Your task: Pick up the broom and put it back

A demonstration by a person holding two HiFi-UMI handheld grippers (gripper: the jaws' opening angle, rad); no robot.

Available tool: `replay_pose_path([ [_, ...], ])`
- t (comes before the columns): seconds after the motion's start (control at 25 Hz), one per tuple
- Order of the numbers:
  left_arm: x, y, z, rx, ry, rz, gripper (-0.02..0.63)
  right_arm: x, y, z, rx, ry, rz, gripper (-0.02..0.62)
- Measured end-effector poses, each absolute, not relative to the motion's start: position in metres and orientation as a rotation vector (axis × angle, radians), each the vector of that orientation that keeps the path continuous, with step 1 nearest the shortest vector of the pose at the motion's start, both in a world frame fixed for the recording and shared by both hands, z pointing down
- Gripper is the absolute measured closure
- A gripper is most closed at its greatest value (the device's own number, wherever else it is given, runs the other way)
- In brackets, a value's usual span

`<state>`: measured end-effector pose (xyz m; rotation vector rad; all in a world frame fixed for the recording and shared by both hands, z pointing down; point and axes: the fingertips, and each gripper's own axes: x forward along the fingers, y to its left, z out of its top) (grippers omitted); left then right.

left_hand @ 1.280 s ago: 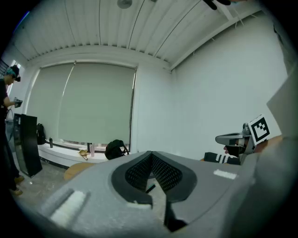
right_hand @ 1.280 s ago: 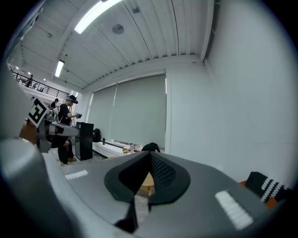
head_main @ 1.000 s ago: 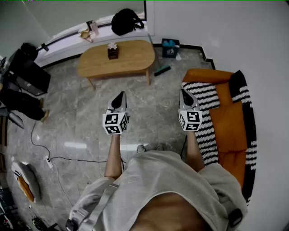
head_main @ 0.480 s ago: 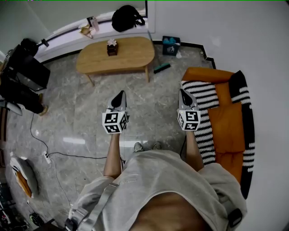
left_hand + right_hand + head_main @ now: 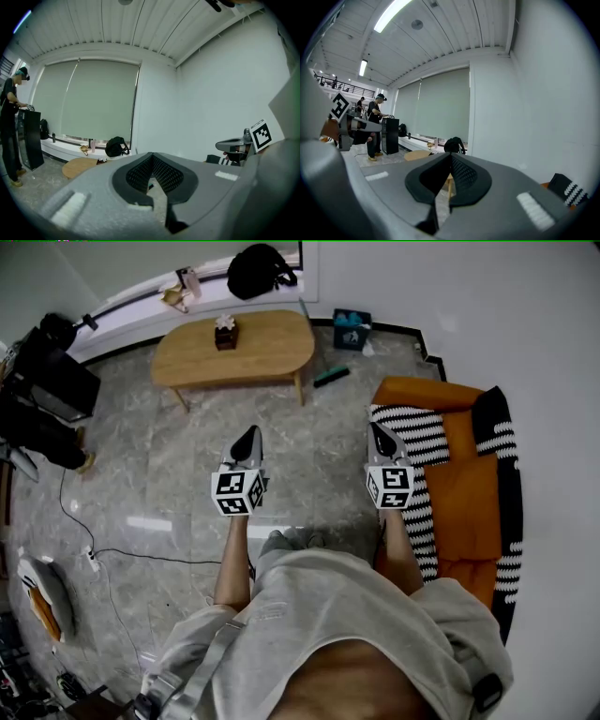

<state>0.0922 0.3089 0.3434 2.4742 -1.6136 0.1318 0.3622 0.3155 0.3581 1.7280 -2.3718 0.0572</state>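
Observation:
A dark, brush-like broom head [image 5: 333, 378] lies on the stone floor by the right end of the oval wooden table [image 5: 272, 357]; its handle I cannot make out. My left gripper [image 5: 248, 435] and my right gripper [image 5: 377, 430] are held side by side at waist height, pointing towards the table, well short of the broom. Both are shut and hold nothing. In the left gripper view the jaws [image 5: 152, 157] meet at their tips, and the same shows in the right gripper view [image 5: 451, 157].
An orange sofa [image 5: 469, 484] with a striped blanket stands close on the right. A small box [image 5: 225, 334] sits on the table and a teal bin [image 5: 352, 331] is by the wall. A person [image 5: 42, 432] stands at a black cabinet on the left. A cable [image 5: 141, 559] crosses the floor.
The table, the broom head and the sofa have slid a little up and to the left in the head view. Both grippers keep their pose and stay shut.

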Motion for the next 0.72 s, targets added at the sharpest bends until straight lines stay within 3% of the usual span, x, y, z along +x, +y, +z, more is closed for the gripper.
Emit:
replay_pose_path([
  [0.72, 0.097, 0.211, 0.363, 2.478, -1.557, 0.126, 0.606, 0.359, 0.226, 0.377, 1.722, -2.344, 0.09, 0.594],
])
